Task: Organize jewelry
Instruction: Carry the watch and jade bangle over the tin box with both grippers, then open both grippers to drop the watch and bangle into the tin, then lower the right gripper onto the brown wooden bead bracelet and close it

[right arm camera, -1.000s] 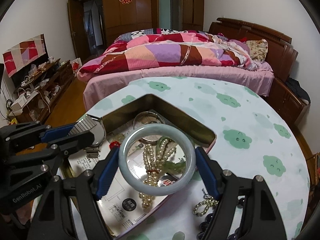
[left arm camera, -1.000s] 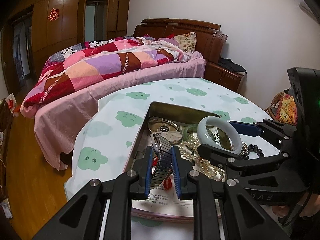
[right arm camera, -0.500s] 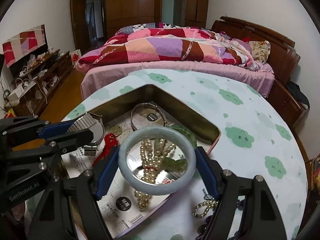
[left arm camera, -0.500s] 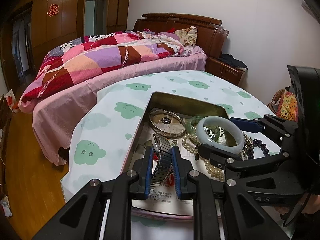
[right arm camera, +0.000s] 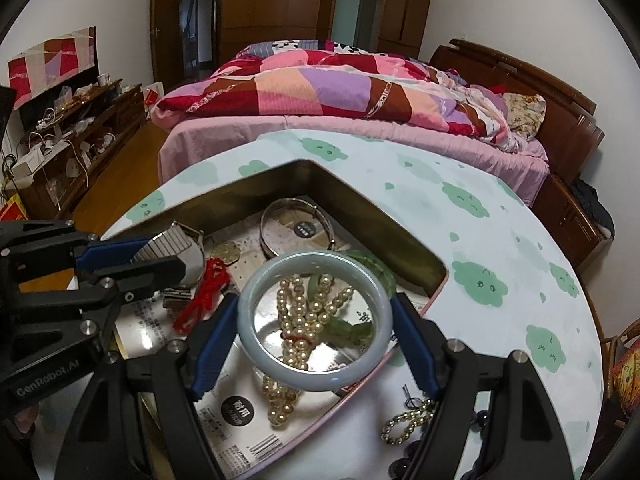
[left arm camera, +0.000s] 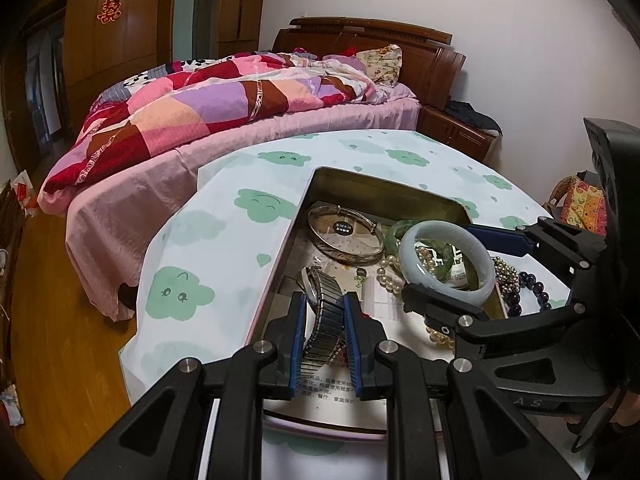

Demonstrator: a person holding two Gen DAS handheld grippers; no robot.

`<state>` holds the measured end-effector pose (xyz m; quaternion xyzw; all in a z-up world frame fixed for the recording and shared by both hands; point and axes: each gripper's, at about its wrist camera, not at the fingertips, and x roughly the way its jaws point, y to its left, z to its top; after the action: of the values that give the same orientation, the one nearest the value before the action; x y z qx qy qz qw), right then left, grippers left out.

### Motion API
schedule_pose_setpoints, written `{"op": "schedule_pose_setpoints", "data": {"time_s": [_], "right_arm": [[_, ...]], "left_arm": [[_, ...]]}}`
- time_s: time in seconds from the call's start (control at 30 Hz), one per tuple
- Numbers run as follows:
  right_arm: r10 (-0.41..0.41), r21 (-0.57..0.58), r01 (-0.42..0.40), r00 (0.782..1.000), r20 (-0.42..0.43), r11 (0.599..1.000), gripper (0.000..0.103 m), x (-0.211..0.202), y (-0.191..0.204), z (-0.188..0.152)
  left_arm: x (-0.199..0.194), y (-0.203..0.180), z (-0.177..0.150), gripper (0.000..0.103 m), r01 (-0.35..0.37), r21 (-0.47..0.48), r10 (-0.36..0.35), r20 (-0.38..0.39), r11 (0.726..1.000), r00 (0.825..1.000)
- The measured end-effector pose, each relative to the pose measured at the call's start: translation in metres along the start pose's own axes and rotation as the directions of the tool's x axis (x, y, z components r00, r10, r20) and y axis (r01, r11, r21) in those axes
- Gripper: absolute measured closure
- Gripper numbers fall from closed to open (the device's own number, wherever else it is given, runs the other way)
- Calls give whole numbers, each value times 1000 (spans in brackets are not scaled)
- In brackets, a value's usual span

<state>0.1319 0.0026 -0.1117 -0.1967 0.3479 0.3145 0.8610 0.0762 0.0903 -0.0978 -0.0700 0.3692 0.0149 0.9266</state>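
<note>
Both pieces have sunk closer over the tin (right arm camera: 372, 216): our left gripper (left arm camera: 323, 326) clamps the watch (left arm camera: 320, 304), right gripper (right arm camera: 316, 344) spans the bangle (right arm camera: 316, 320)

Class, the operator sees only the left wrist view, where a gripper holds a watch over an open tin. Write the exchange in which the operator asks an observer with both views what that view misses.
Operator: Is anything hidden behind the watch I'm holding?
Observer: Yes, a red knotted cord lies in the tin, right beside the watch.
Operator: I see only one side of the other grip. Is the bangle caught on both sides?
Observer: Yes, the right gripper has one blue pad pressed against each side of the bangle.
</note>
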Motion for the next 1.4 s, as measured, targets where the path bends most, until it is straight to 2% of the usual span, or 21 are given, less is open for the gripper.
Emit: {"op": "schedule_pose_setpoints", "data": {"time_s": [0.47, 0.53, 0.6, 0.67, 0.73, 0.8, 0.83, 1.07, 1.23, 1.4], "right_arm": [[6, 9, -6, 1000, 8, 1000, 22, -2, -1, 0], [6, 13, -6, 1000, 11, 1000, 21, -3, -2, 1], [5, 18, -5, 1000, 13, 1000, 21, -5, -3, 1], [1, 27, -1, 1000, 15, 1000, 19, -6, -5, 1], [20, 35, -20, 1000, 16, 999, 10, -7, -7, 0], [34, 39, -35, 999, 26, 999, 9, -10, -7, -1], [32, 38, -34, 999, 32, 999, 9, -12, -6, -2], [25, 73, -30, 998, 62, 997, 9, -31, -20, -12], [-4, 133, -7, 997, 79, 991, 7, -51, -45, -28], [-45, 209, 29, 996, 72, 977, 7, -70, -77, -53]], "left_arm": [[-4, 0, 3, 81, -13, 3, 13, 10, 1000, 1000], [-7, 0, 4, 78, -20, 3, 20, 16, 1000, 1000], [-11, 0, 5, 68, -22, 3, 22, 28, 1000, 999], [-14, 2, 6, 62, -11, -6, 11, 37, 1000, 999], [-18, 1, 7, 53, 2, -11, -2, 47, 1000, 999], [-23, -4, 8, 34, -21, 2, 21, 68, 1000, 997], [-27, -6, 8, 33, -21, 11, 20, 88, 1000, 996], [-33, -9, 11, 32, -44, 20, 41, 101, 999, 994], [-32, -10, 9, 32, -61, 12, 60, 92, 998, 994], [-35, -28, 5, 32, -73, 52, 68, 89, 996, 994]]}}
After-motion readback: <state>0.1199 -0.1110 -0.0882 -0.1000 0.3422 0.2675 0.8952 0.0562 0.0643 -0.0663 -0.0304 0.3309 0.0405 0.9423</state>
